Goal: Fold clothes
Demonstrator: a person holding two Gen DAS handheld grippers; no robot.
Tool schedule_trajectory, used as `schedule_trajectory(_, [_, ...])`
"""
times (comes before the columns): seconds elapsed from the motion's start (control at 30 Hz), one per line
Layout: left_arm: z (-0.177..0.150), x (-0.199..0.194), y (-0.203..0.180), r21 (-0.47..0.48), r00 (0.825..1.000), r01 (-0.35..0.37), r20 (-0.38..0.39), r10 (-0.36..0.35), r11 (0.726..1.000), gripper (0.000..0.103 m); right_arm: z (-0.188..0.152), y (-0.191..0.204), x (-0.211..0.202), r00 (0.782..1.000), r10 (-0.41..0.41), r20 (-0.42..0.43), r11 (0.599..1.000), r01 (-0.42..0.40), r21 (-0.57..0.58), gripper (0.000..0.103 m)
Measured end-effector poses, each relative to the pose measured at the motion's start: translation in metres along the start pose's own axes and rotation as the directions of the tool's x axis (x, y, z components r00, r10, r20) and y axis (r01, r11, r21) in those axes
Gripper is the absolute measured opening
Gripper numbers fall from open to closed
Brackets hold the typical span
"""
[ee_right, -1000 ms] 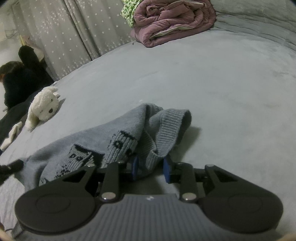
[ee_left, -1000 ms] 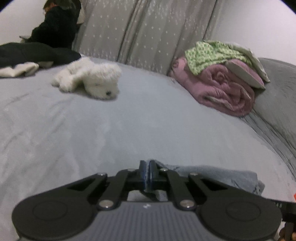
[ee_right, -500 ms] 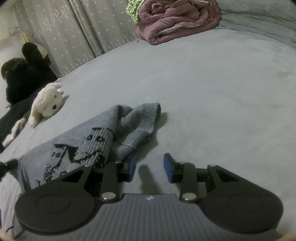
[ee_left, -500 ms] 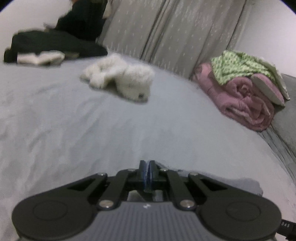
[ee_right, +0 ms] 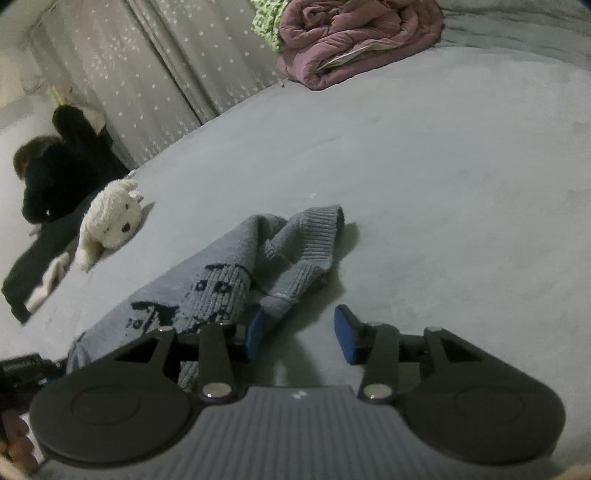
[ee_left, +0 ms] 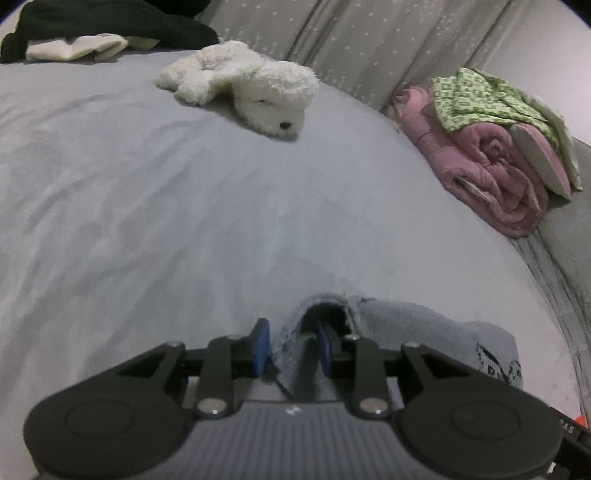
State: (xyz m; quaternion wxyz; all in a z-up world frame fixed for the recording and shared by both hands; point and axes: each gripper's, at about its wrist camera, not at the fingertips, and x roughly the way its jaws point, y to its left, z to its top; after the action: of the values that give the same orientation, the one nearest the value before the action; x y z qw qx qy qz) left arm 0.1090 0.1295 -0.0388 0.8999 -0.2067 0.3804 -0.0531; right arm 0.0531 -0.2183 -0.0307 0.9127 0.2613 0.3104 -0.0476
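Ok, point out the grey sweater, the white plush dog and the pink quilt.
grey sweater [ee_right: 221, 291]: right wrist view, on the dark knitted pattern.
white plush dog [ee_left: 273, 96]: left wrist view, on its head.
pink quilt [ee_right: 354, 33]: right wrist view, on the rolled top.

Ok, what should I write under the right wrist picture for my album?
Open right gripper beside a rumpled grey sweater on the bed, white plush dog nearby.

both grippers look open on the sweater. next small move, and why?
Probably shut the left hand-held gripper on the grey sweater: its jaws stand open with a fold of knit between them. The right hand-held gripper is open over bare bedsheet, the crumpled cuff just left of it.
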Motion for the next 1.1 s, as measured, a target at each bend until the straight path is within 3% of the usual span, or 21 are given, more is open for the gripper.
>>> schedule_trajectory(0.13, [0.007,-0.016,-0.003,-0.021,0.997,0.077,0.033,-0.077,0.997,0.028,0.005,-0.001,-0.009,0.999,0.038,0.009,0.998,-0.039,0.045,0.046])
schedule_trajectory(0.27, [0.003,-0.009,-0.005,-0.061,0.983,0.178,-0.035,-0.180,0.982,0.034,0.008,0.003,-0.015,0.994,0.113,0.004,0.991,-0.113,0.074,0.046])
schedule_trajectory(0.43, [-0.013,0.009,-0.019,-0.038,0.977,0.176,-0.111,-0.179,0.984,0.030,0.003,0.015,-0.021,0.976,0.205,-0.072,0.976,-0.199,0.084,0.047])
schedule_trajectory(0.47, [-0.015,0.008,-0.022,-0.021,0.978,0.177,-0.109,-0.178,0.984,0.022,0.002,0.018,-0.025,0.973,0.214,-0.085,0.975,-0.208,0.075,0.047])
schedule_trajectory(0.53, [-0.018,0.006,-0.028,0.013,0.979,0.179,-0.106,-0.177,0.984,0.011,0.000,0.024,-0.041,0.967,0.237,-0.097,0.972,-0.234,0.035,0.047])
schedule_trajectory(0.63, [-0.019,0.000,-0.033,0.044,0.978,0.183,-0.107,-0.178,0.982,0.009,-0.010,0.038,-0.062,0.951,0.280,-0.132,0.954,-0.291,-0.075,0.047])
schedule_trajectory(0.73, [-0.019,-0.004,-0.036,0.056,0.975,0.187,-0.132,-0.178,0.981,0.014,-0.022,0.054,-0.081,0.932,0.315,-0.179,0.916,-0.348,-0.199,0.047])
schedule_trajectory(0.8, [-0.022,-0.008,-0.037,0.071,0.973,0.187,-0.151,-0.175,0.980,0.030,-0.033,0.068,-0.084,0.930,0.297,-0.219,0.888,-0.353,-0.295,0.047])
schedule_trajectory(0.93, [-0.031,-0.017,-0.035,0.117,0.971,0.189,-0.169,-0.168,0.975,0.031,-0.056,0.085,-0.088,0.941,0.211,-0.266,0.823,-0.317,-0.470,0.048])
schedule_trajectory(0.97, [-0.033,-0.019,-0.034,0.129,0.971,0.189,-0.173,-0.166,0.973,0.031,-0.061,0.087,-0.089,0.944,0.191,-0.269,0.803,-0.308,-0.511,0.046])
schedule_trajectory(1.0, [-0.036,-0.022,-0.034,0.141,0.971,0.190,-0.177,-0.164,0.972,0.030,-0.065,0.089,-0.091,0.945,0.179,-0.273,0.785,-0.304,-0.540,0.038])
schedule_trajectory(1.03, [-0.038,-0.024,-0.033,0.153,0.970,0.190,-0.180,-0.162,0.970,0.029,-0.068,0.089,-0.093,0.944,0.173,-0.281,0.769,-0.308,-0.560,0.023])
schedule_trajectory(1.1, [-0.043,-0.029,-0.032,0.177,0.969,0.192,-0.188,-0.158,0.965,0.011,-0.073,0.087,-0.096,0.933,0.177,-0.312,0.749,-0.334,-0.572,0.011])
